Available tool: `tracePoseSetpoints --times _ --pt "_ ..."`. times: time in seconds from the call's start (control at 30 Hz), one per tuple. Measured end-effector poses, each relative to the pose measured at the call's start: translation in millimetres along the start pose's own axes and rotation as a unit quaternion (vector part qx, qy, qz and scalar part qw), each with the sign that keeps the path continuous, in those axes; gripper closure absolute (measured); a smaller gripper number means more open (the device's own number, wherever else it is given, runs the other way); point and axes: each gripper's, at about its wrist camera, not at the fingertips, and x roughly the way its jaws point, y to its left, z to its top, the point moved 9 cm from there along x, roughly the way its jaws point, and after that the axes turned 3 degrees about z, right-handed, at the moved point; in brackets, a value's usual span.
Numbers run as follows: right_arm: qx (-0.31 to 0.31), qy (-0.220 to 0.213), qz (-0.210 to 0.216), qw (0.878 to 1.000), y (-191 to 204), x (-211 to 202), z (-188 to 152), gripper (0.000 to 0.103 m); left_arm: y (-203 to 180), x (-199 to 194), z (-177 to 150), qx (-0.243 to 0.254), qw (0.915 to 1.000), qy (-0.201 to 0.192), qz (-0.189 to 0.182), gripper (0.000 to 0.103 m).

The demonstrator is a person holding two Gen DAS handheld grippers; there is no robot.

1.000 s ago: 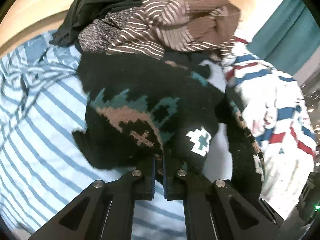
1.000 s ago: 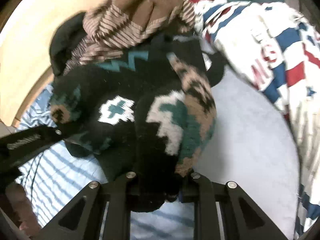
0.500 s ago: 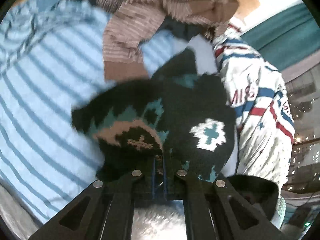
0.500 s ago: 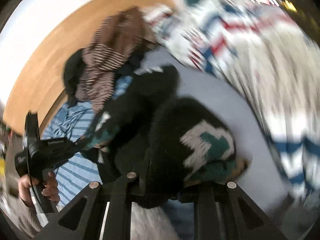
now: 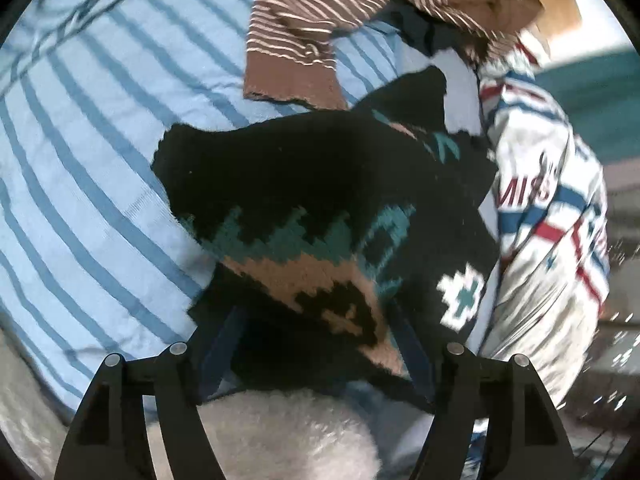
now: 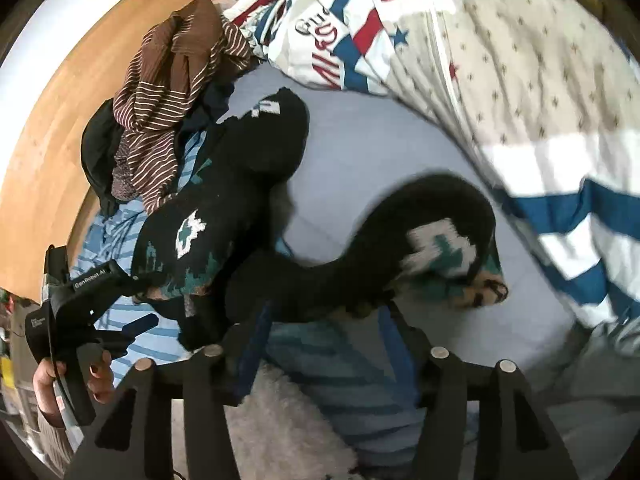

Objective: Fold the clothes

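Spreading apart, both grippers' fingers have just been opening: left gripper (image 5: 320,344) and right gripper (image 6: 332,324) release the black patterned knit sweater (image 5: 320,200), which still lies between them on the bed (image 6: 380,152), ready for smoothing.

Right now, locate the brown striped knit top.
The brown striped knit top is heaped at the right wrist view's upper left, against the wooden headboard, beyond the black patterned sweater.

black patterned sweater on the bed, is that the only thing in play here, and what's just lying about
In play:
- black patterned sweater
- left gripper, jaws just opened
- right gripper, jaws just opened

Lying about:
- brown striped top
- blue striped sheet
- star-print duvet
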Motion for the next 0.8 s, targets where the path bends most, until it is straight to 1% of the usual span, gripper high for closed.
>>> tracePoseSetpoints --times 0.1,0.17,0.2,0.23,0.27,0.33,0.37,0.4,0.43,0.47,0.5,0.57,0.6,0.73,0.8 --pt "0.011 -0.003 -0.007 1.000 -5.0 -0.1 6.6 0.041 -2.5 8.6 3.5 -0.019 0.9997 0.009 -0.016 0.029" --pt "0.013 0.000 -0.010 1.000 -6.9 0.4 7.4 0.041 -8.9 13.2 4.1 -0.005 0.9998 0.016 -0.010 0.029" --pt "0.014 0.001 -0.012 1.000 -7.7 0.7 7.2 0.040 -13.2 14.7 2.9 0.010 0.9998 0.018 -0.004 0.029" --pt "0.015 0.003 -0.013 1.000 -8.4 1.0 7.0 0.038 -17.4 15.7 1.7 0.025 0.9995 0.020 0.000 0.032" --pt "0.015 0.005 -0.015 1.000 -9.1 1.3 6.8 0.035 -20.5 14.6 0.3 0.034 0.9993 0.018 -0.003 0.036" --pt "0.011 0.009 -0.022 1.000 -7.3 2.5 5.1 0.030 -20.8 9.6 -3.1 0.033 0.9992 0.011 -0.022 0.061" --pt "0.008 0.010 -0.025 1.000 -5.8 3.3 4.0 0.030 -20.2 6.7 -4.2 0.032 0.9990 0.008 -0.031 0.067" --pt "0.005 0.012 -0.029 0.999 -3.7 4.1 2.8 0.030 -17.0 2.1 -3.3 0.025 0.9989 0.004 -0.040 0.078" --pt "0.001 0.015 -0.032 0.999 -1.2 5.2 1.5 0.030 -13.8 -2.4 -2.4 0.018 0.9987 0.000 -0.048 0.082" --pt "0.000 0.016 -0.032 0.999 1.8 5.9 0.2 0.030 -10.8 -7.3 -1.3 0.014 0.9984 -0.005 -0.054 0.084" --pt "0.000 0.017 -0.029 0.999 5.3 6.3 -1.0 0.030 -8.9 -14.0 0.4 0.019 0.9983 -0.015 -0.053 0.087" --pt "-0.006 0.022 -0.023 0.999 15.2 6.0 -5.3 0.030 -7.4 -33.0 6.6 0.032 0.9968 -0.049 -0.055 0.091" --pt "-0.010 0.024 -0.021 0.999 20.6 5.6 -7.7 0.030 -4.6 -46.6 11.4 0.032 0.9949 -0.072 -0.063 0.098" --pt "-0.042 0.029 -0.008 0.999 48.0 1.9 -14.6 0.030 14.2 -93.6 33.4 -0.004 0.9843 -0.143 -0.103 0.098" --pt "-0.057 0.025 0.000 0.998 62.4 -1.1 -15.8 0.030 26.7 -108.2 43.4 -0.025 0.9804 -0.156 -0.118 0.098"
